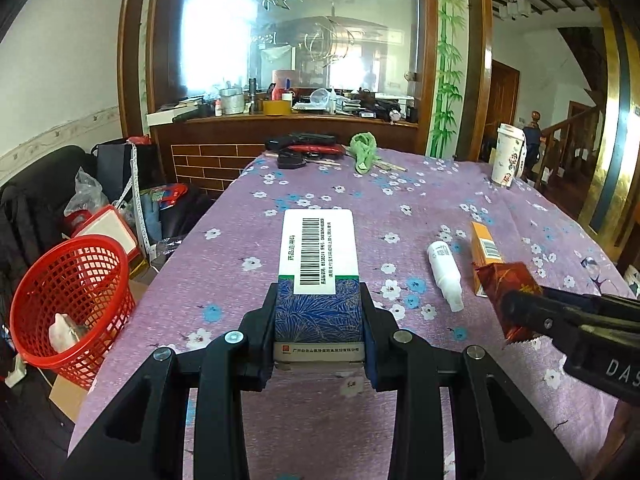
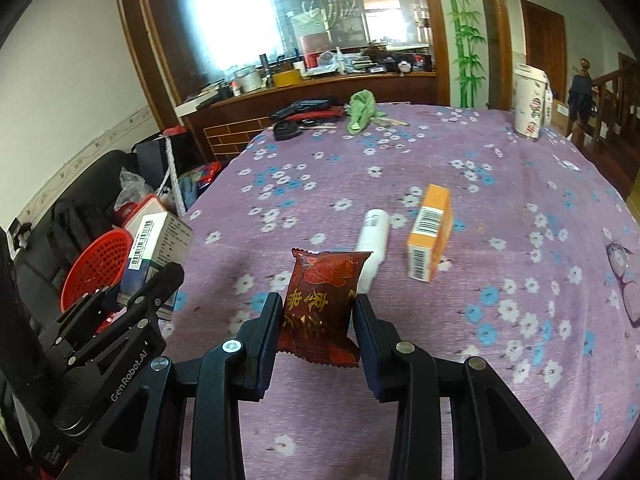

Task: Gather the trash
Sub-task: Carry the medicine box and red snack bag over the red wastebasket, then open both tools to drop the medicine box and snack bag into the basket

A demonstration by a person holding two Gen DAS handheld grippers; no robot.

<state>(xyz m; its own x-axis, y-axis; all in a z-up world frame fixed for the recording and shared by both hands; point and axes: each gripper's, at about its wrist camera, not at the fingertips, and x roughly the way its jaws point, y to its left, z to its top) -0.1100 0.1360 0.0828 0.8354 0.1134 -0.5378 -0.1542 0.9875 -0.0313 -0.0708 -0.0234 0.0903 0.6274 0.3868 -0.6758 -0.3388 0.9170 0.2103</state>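
Purple cloth printed with white and blue flowers covers the table (image 1: pixel 320 200), which stands before a dark wooden counter crowded with odds and ends under a large glass pane.

The left gripper (image 1: pixel 320 304) holds a blue-and-white medicine box (image 1: pixel 318 256) lengthwise between its jaws: the two pads press on the long sides of the box near its blue end, and the white end with the barcode label sticks out forward past the fingertips, raised off the cloth. In the right wrist view the same box (image 2: pixel 154 248) shows at the left edge, over the table's edge and in front of the red basket.

The right gripper (image 2: pixel 316 312) is clamped on a dark red snack wrapper (image 2: pixel 320 300) printed with a rose and gold characters. The packet stands upright between the jaws, its crimped top above the fingertips and its lower seam hanging just below them.

On the cloth ahead of the right gripper lie a white bottle (image 2: pixel 374 240) on its side and, just beside it, an orange box (image 2: pixel 430 236). A red mesh basket (image 1: pixel 72 304) sits below the table's left edge with some pale paper in it. Far across the table stand a tall paper cup (image 1: pixel 508 156) and a crumpled green cloth (image 1: pixel 364 148).
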